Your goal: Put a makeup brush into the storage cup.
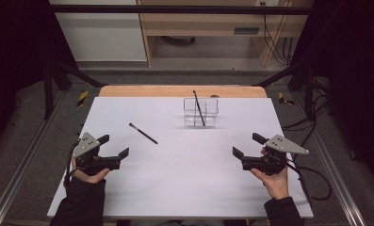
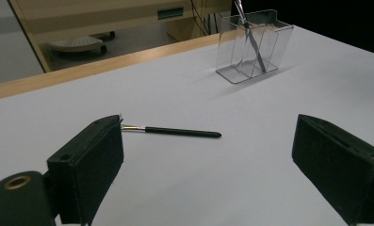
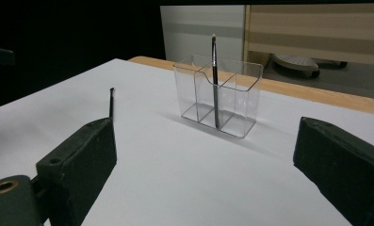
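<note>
White table [image 1: 184, 188]: brush [image 1: 143, 133] lies ahead of left gripper [image 1: 115, 146] fingers [image 2: 88, 165].

High view overhead, forward-down; both gripper views low, near, sharing clear organizer [image 2: 253, 47].

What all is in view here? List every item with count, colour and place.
brush on the table: one, black handle with a metal ferrule, lying flat left of centre, nearest the left hand-held gripper.
brush in the organizer: one, dark, leaning inside the organizer, tip above the rim.
organizer: one, clear plastic with compartments, standing toward the far middle of the table.
table: one, white top with a wooden far edge.
cabinet: light wood, behind the table on the floor.
cables: several, black, at the far right.
left hand-held gripper: one, black with a grey plate, jaws open, near left.
right hand-held gripper: one, black with a grey plate, jaws open, near right.
</note>
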A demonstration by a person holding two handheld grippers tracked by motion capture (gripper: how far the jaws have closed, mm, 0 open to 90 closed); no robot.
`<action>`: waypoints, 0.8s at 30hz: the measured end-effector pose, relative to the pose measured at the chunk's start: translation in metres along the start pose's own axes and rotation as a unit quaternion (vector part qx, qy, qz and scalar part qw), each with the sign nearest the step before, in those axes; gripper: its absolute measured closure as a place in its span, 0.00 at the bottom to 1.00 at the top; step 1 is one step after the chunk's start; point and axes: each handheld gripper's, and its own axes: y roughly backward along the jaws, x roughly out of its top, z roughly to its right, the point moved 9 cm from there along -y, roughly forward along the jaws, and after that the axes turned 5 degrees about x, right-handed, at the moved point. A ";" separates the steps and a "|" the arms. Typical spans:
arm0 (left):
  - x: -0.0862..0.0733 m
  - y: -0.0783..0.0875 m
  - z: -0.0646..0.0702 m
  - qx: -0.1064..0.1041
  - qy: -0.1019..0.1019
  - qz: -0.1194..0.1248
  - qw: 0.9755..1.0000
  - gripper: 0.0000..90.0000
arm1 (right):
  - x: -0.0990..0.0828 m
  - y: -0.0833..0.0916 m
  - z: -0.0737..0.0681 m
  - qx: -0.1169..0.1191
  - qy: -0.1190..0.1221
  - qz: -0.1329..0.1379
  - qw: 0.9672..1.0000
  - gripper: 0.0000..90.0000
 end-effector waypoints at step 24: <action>0.018 -0.016 0.003 -0.033 -0.024 -0.019 0.999 0.10 | 0.000 -0.003 -0.007 0.009 0.006 -0.003 1.000 0.08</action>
